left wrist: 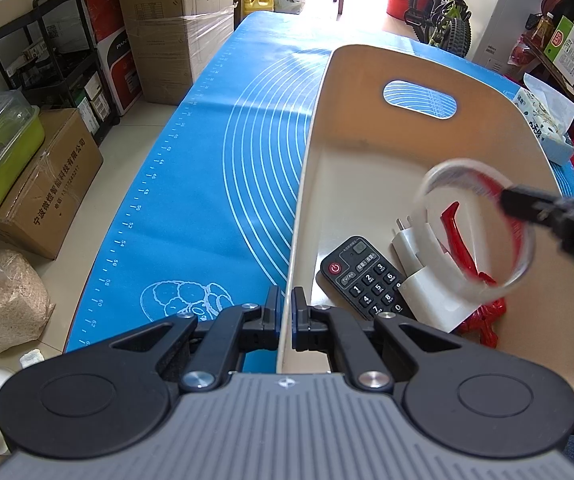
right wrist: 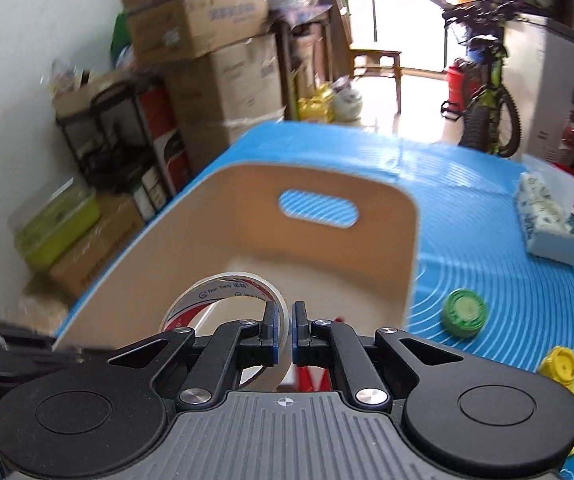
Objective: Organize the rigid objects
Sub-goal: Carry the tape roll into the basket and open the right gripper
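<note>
The left gripper (left wrist: 286,320) is closed down on the near-left wall of the bin (left wrist: 303,184), one pad on each side of the thin rim. That pinch most likely steadies the bin so it does not slide on the mat (left wrist: 191,168) while the other hand loads it.

The right gripper (right wrist: 286,334) is closed nearly all the way on the wall of the tape (right wrist: 223,294), a clear roll with a red-printed core. Holding it by the band, with one finger inside the ring and one outside, keeps the roll from turning. In the left view the tape (left wrist: 435,188) hangs above the bin's inner space, tilted, and not touching what lies below. It looks about ready for release, so this step seems close to done.

Under it, at the bin's near end, lie a remote (left wrist: 361,276), a white charger (left wrist: 427,280) leaning over it, and a red tool (left wrist: 461,240) at the right side. They are crowded together there; the far half of the floor shows bare, so a drop toward the far end would avoid landing on the charger.

Out on the mat, right of the bin, a green cap (right wrist: 465,312) and a yellow piece (right wrist: 559,368) wait, probably next in line. A tissue pack (right wrist: 547,220) sits farther off near the mat's right edge.
</note>
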`<state>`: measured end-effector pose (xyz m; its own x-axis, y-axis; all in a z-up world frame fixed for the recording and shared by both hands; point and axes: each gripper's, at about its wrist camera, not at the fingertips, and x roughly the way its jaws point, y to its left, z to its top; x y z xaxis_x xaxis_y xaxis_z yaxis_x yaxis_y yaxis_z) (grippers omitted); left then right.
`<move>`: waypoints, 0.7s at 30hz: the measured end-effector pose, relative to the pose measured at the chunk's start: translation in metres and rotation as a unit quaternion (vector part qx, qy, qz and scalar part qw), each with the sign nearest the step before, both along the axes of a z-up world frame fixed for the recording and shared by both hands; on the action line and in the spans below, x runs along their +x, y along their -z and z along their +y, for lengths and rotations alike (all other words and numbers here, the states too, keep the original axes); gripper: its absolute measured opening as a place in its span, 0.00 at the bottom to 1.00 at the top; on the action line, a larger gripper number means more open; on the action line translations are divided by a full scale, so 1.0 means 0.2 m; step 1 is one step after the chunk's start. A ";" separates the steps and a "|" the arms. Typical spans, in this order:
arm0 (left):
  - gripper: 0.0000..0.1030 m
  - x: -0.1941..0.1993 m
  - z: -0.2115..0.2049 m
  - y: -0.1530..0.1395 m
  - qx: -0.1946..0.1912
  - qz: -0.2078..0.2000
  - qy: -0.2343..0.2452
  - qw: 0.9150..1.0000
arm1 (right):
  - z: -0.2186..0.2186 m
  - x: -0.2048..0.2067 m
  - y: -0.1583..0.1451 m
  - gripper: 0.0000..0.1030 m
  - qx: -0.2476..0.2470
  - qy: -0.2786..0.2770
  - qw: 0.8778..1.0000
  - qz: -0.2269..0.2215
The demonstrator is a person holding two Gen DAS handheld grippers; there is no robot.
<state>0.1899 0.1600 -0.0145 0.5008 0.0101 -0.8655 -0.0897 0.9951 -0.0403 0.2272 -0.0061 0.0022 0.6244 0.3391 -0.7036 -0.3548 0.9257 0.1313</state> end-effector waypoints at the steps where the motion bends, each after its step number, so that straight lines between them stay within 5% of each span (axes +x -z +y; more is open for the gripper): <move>1: 0.06 0.00 0.00 0.00 0.000 0.000 0.000 1.000 | 0.03 0.00 0.02 0.17 -0.005 -0.006 1.000 0.009; 10: 0.06 0.00 0.00 0.00 0.002 0.001 -0.001 1.000 | 0.18 -0.01 0.14 0.19 -0.060 -0.049 0.996 0.045; 16: 0.06 0.00 0.00 0.00 0.003 0.001 -0.001 1.000 | 0.17 -0.01 0.14 0.24 -0.049 -0.054 0.995 0.062; 21: 0.06 0.00 0.00 0.00 0.003 0.001 -0.001 1.000 | 0.13 -0.01 0.09 0.51 -0.034 -0.049 0.997 0.050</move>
<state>0.1902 0.1598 -0.0147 0.4989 0.0156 -0.8665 -0.0916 0.9952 -0.0348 0.2249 0.0191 -0.0162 0.5166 0.3452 -0.7836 -0.4330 0.8948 0.1087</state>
